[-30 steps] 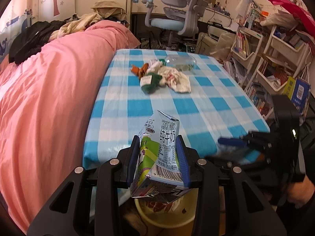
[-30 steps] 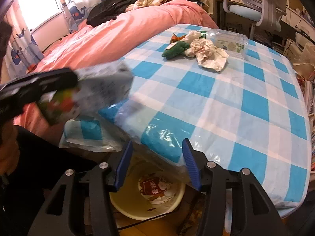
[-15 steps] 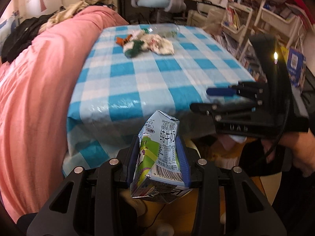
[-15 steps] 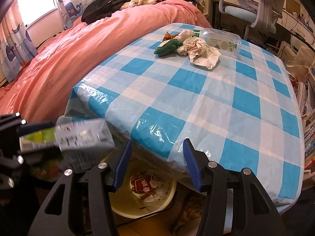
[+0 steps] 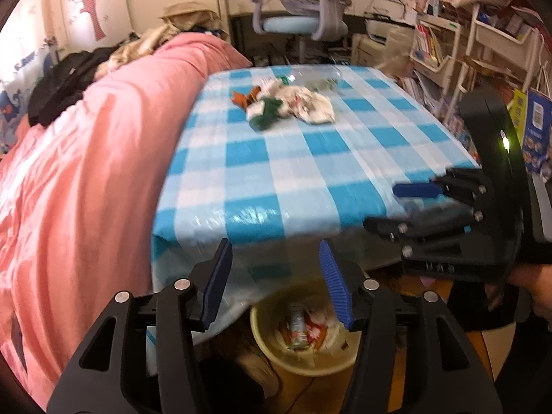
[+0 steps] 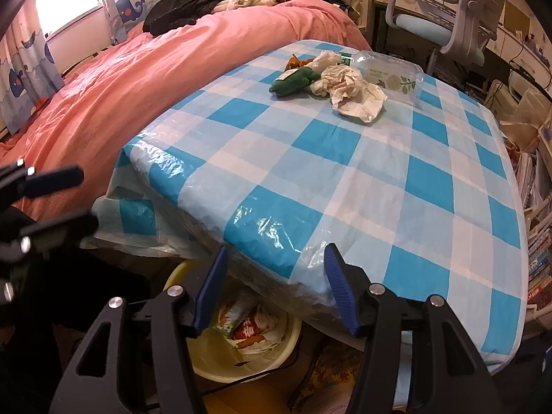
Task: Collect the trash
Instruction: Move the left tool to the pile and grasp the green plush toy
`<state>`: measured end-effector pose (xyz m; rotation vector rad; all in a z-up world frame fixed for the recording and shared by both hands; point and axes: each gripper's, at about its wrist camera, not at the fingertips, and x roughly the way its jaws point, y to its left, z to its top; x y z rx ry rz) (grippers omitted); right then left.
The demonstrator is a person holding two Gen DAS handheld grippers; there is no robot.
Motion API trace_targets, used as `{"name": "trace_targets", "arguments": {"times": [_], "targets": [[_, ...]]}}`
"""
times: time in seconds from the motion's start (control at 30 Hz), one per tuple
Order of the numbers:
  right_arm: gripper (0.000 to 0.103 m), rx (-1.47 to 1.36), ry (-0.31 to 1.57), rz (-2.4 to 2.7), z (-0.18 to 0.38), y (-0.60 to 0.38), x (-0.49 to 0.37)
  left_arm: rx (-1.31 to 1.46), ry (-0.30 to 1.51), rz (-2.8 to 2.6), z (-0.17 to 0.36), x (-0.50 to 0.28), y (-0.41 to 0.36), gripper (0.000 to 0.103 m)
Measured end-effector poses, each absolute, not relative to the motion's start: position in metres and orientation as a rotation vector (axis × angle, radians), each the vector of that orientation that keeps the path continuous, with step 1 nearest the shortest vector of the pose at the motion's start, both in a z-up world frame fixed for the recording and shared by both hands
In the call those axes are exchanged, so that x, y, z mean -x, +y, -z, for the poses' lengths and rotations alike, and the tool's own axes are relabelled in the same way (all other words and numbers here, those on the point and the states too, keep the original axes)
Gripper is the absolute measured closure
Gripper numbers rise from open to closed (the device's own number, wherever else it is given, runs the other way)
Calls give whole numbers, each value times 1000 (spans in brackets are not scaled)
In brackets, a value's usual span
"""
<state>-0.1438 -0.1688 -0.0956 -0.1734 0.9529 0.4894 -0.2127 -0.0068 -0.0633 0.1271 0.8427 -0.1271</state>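
My left gripper (image 5: 274,252) hangs over the yellow bin (image 5: 262,341) below the table's near edge. Its jaws are opening with nothing between them. A milk carton (image 5: 298,324) lies in the bin among other trash, and the right wrist view shows the carton (image 6: 234,314) in that bin (image 6: 214,365) too. My right gripper (image 6: 276,255) stands open and empty at the table's near edge. On the far half of the checked table (image 6: 379,189) lie a green wrapper (image 6: 293,81), crumpled paper (image 6: 355,93), an orange wrapper (image 6: 293,62) and a clear plastic container (image 6: 390,72).
A pink duvet (image 5: 86,172) runs along the table's left side. An office chair (image 5: 303,17) stands behind the table, and crowded book racks (image 5: 445,55) line the right. A hand (image 5: 538,289) holds the right gripper (image 5: 396,207) at the table's right corner.
The left gripper's jaws have spread and the milk carton has left them; it now lies in the yellow bin. The right gripper has stayed where it was.
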Motion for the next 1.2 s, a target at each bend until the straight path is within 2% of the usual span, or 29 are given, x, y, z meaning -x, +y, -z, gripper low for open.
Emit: {"name": "trace_targets", "arguments": {"times": [0.2, 0.5, 0.7, 1.1, 1.13, 1.17, 1.2], "targets": [[46, 162, 935, -488, 91, -169, 141, -110, 800, 103, 49, 188, 2, 47], [46, 158, 914, -493, 85, -169, 131, -75, 793, 73, 36, 95, 16, 47], [46, 193, 926, -501, 83, -166, 114, -64, 861, 87, 56, 24, 7, 47], [46, 306, 948, -547, 88, -157, 69, -176, 924, 141, 95, -51, -34, 47], [46, 311, 945, -547, 87, -157, 66, -172, 941, 151, 100, -56, -34, 50], [46, 313, 944, -544, 87, -158, 61, -166, 957, 162, 104, -61, -35, 64], [46, 309, 945, -543, 88, -159, 57, -161, 971, 172, 107, -63, -34, 70]]}}
